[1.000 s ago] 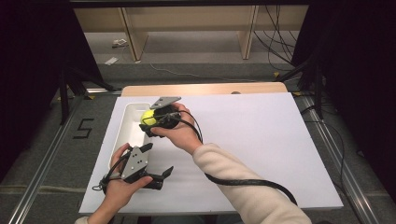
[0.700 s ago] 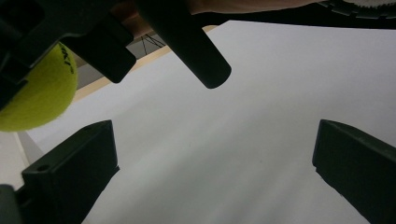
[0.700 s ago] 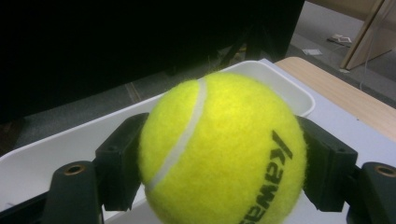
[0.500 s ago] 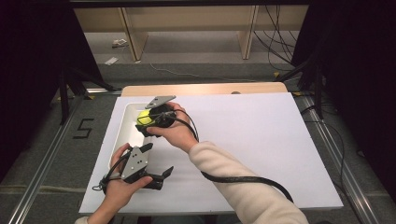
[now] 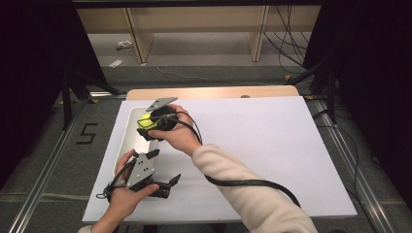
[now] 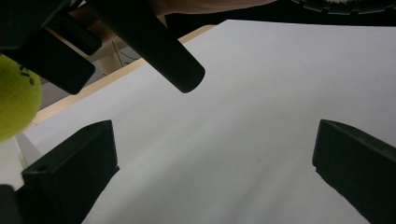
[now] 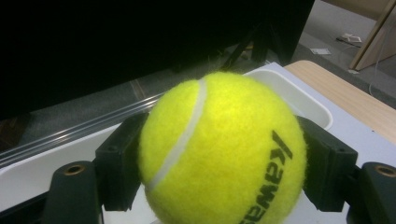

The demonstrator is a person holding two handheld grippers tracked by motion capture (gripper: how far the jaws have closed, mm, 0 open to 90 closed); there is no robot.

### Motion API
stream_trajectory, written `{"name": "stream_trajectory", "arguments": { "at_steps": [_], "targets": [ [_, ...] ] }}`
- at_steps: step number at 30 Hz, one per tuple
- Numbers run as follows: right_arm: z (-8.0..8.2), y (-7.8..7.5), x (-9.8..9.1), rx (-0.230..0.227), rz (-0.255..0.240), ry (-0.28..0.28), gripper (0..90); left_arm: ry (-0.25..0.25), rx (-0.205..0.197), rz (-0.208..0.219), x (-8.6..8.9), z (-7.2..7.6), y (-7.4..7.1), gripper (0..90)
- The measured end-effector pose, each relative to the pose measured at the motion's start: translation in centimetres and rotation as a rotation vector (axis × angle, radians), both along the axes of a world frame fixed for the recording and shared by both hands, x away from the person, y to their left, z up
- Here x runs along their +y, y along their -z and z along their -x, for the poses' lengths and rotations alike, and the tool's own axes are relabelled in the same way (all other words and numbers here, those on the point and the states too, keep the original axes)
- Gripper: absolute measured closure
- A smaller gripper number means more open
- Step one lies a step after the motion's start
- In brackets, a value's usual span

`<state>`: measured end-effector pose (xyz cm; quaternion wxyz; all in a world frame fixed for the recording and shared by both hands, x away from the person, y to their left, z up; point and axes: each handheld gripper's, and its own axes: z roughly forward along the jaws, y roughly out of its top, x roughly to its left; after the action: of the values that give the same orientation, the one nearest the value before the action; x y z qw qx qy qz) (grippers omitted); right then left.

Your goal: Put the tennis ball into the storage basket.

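Note:
A yellow tennis ball with black lettering sits clamped between the two black jaws of my right gripper. In the high view that right gripper holds the ball just above the far end of a white tray at the table's left. My left gripper rests near the front left, beside the tray's near end, open with nothing between its jaws. In the left gripper view my left gripper frames bare white surface, with the ball at the left edge.
A white board covers the table, with a wooden strip along its far edge. A black cable trails from the right gripper across the board. Metal rails run along both sides. Shelf legs stand beyond.
My right gripper has carried the ball slightly left, further over the tray. The left gripper has stayed where it was.

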<state>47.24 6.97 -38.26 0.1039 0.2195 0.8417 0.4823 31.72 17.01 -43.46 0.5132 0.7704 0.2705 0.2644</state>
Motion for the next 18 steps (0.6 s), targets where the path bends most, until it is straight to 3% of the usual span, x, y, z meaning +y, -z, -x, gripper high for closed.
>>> {"name": "stream_trajectory", "arguments": {
  "at_steps": [18],
  "targets": [
    [-0.37,0.6,0.99,0.013,0.009,-0.01,27.1,0.003,-0.001,-0.006,-0.07,0.0,0.05,0.0]
  ]
}}
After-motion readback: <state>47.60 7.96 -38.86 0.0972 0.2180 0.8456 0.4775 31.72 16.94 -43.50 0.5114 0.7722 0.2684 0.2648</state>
